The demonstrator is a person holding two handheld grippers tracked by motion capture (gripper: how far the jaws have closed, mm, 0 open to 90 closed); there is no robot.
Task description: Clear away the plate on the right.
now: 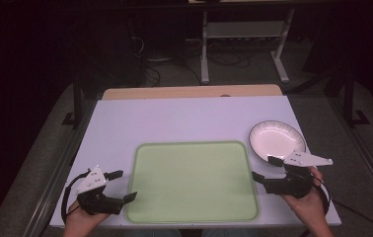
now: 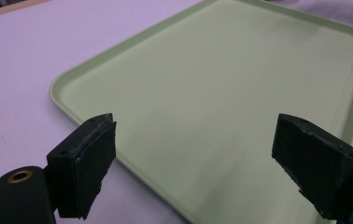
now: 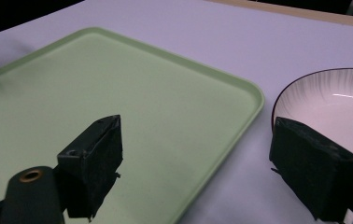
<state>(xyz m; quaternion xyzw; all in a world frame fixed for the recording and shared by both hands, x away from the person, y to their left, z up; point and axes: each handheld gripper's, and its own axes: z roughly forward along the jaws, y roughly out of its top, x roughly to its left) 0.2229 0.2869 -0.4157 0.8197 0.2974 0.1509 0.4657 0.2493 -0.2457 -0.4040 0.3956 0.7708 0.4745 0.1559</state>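
Two grippers flank the empty green tray (image 1: 192, 181) on the desk (image 1: 174, 118): the left gripper (image 1: 123, 185) and right gripper (image 1: 264, 168) both hold fingers spread, the right just beside the white bowl (image 1: 277, 140), seemingly for pickup.

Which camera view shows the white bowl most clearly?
The high view: there the bowl shows whole, on the table right of the green tray. The right gripper view shows part of its rim and inside, cut by the frame and one jaw.
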